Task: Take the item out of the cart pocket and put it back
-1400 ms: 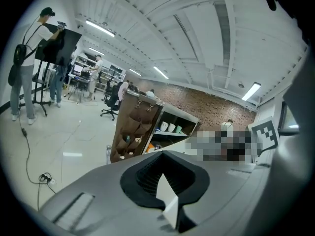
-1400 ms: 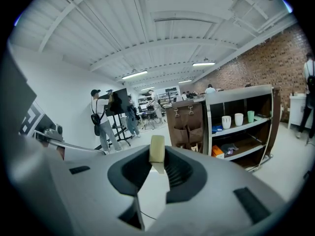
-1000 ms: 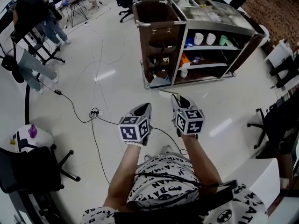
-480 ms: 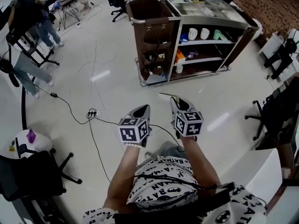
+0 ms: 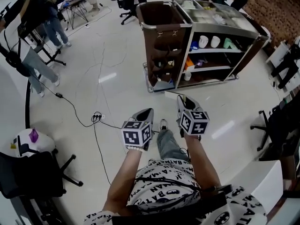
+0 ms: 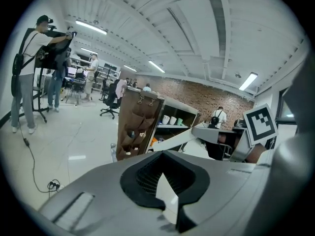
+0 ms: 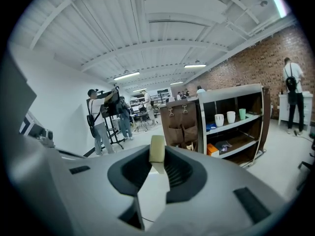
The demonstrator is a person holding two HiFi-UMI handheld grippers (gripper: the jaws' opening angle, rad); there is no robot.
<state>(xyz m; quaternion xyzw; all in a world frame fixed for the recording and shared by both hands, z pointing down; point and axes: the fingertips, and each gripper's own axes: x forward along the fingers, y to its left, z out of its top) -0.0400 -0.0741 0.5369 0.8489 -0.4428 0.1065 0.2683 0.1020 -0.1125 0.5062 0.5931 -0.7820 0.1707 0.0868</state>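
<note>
A brown service cart (image 5: 206,18) stands ahead on the floor, a hanging pocket organiser (image 5: 164,55) on its near end with small items in the lower pockets. My right gripper (image 5: 180,97) is shut on a thin pale flat item (image 5: 171,93) that sticks out to the left of its tip. Along the jaws, that item (image 7: 157,149) stands upright between the pads, with the cart (image 7: 197,119) beyond. My left gripper (image 5: 146,111) is level with it on the left, jaws together and empty. The left gripper view shows the cart (image 6: 135,127) ahead.
A cable and power strip (image 5: 96,117) lie on the floor to the left. Office chairs stand at lower left (image 5: 33,172) and right (image 5: 276,125). A white table corner (image 5: 255,172) is at lower right. People (image 5: 42,27) stand far left. Cups (image 5: 208,41) sit on the cart's shelf.
The view has swayed and a leg has stepped forward under the grippers. Both grippers keep the same pose, the right one still closed on the pale item.
</note>
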